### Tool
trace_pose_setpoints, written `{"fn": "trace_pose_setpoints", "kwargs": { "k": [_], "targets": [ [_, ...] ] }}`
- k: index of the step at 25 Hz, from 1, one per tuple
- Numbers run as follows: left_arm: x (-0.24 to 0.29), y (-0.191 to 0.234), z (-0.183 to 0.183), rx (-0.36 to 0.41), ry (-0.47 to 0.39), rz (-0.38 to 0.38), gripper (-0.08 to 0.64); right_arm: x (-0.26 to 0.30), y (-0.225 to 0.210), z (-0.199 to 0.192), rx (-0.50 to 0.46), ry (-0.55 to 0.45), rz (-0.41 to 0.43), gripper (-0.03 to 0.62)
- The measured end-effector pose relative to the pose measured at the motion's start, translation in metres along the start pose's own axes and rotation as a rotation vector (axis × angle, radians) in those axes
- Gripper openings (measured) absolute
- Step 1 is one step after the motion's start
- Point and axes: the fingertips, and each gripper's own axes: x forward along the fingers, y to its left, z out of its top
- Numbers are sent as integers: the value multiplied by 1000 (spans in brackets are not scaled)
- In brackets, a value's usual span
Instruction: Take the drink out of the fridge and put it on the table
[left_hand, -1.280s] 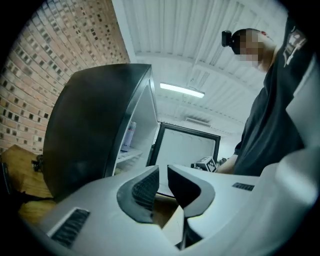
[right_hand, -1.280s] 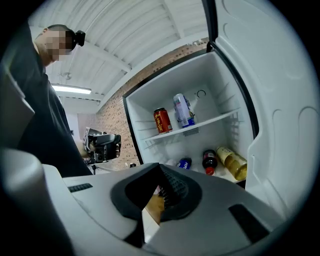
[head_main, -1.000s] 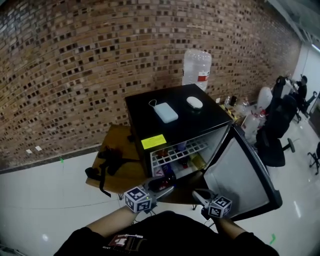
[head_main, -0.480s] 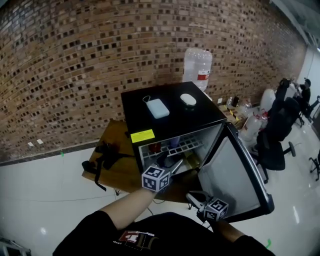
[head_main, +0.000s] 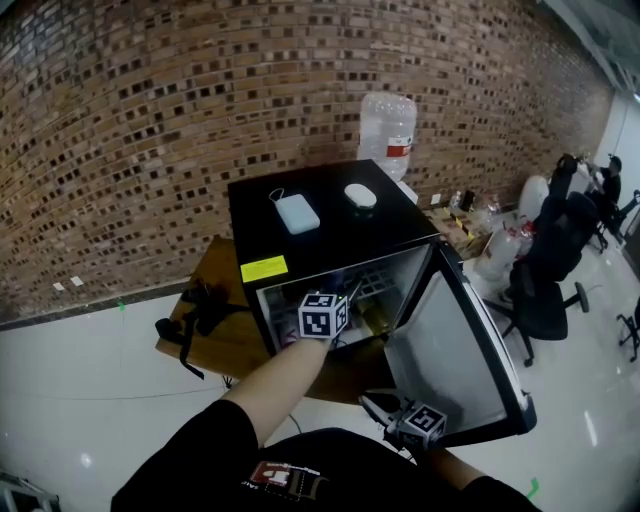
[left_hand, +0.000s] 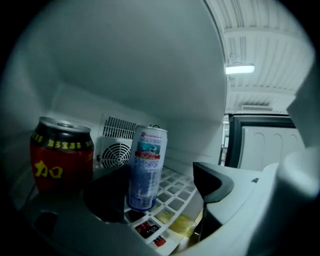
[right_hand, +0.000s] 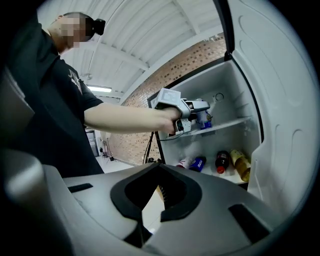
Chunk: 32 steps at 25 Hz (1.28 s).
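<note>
1. Overhead, we lose the left gripper's (head_main: 340, 300) jaws inside the open black mini fridge (head_main: 330, 230); its marker cube covers them.
2. Its own camera shows the jaws spread apart, a slim white-and-blue can (left_hand: 145, 167) upright on the grid shelf (left_hand: 177, 192) between them, not clamped.
3. We read "加" in yellow on the red can (left_hand: 61, 155) at left; the slim can's print and the fridge's yellow sticker (head_main: 263, 268) are illegible.
4. Low beside the fridge door (head_main: 450, 350), the right gripper's (head_main: 385, 410) jaws press together on nothing.
</note>
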Motion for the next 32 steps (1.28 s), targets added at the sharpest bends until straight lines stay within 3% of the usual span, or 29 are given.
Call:
{"fn": "trace_pose_setpoints", "kwargs": {
  "k": [11,13,14,26,32],
  "targets": [
    [38,22,6,114,40,112,374,-11,4,-7,22,-13,4,0],
    [39,26,6,121,41,117,334,-14,3,-8,28,-15,-4,0],
    [39,25,6,128,41,108,270,-16,2,-8,31,-16,-8,0],
    [-8,-35,-4,222,14,-215,252,-16,-27,-6,53,-18,-60,0],
    [-49,-56,-44,272,25,-345,252,-6,-47,-18,69,-33,-99,0]
  ]
}}
